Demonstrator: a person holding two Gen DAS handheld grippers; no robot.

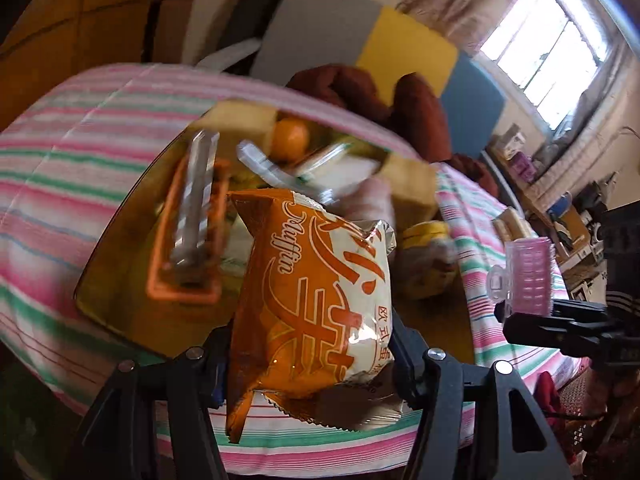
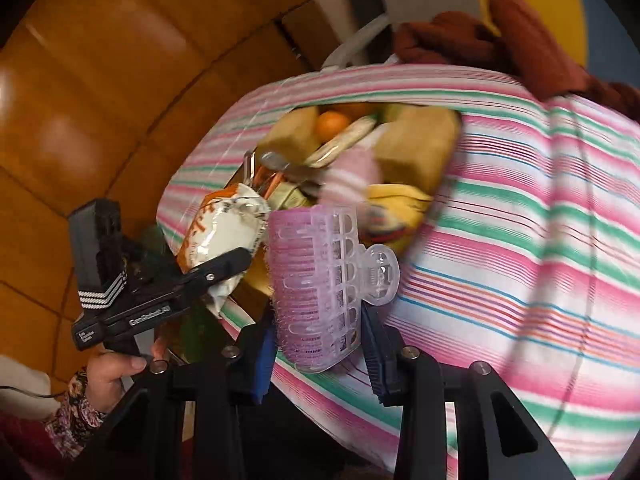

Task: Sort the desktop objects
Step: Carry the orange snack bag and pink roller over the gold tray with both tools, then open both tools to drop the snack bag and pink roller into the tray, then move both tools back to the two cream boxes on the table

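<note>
My left gripper is shut on an orange and white muffin packet and holds it above the near edge of a brown tray on the striped cloth. The packet also shows in the right wrist view, with the left gripper clamped on it. My right gripper is shut on a pink hair roller clip, held above the cloth beside the tray. The clip also shows in the left wrist view, at the right.
The tray holds an orange, an orange-framed clear item, white packets, tan blocks and a yellow bag. A striped cloth covers the table. A brown garment lies behind. Wooden floor is at left.
</note>
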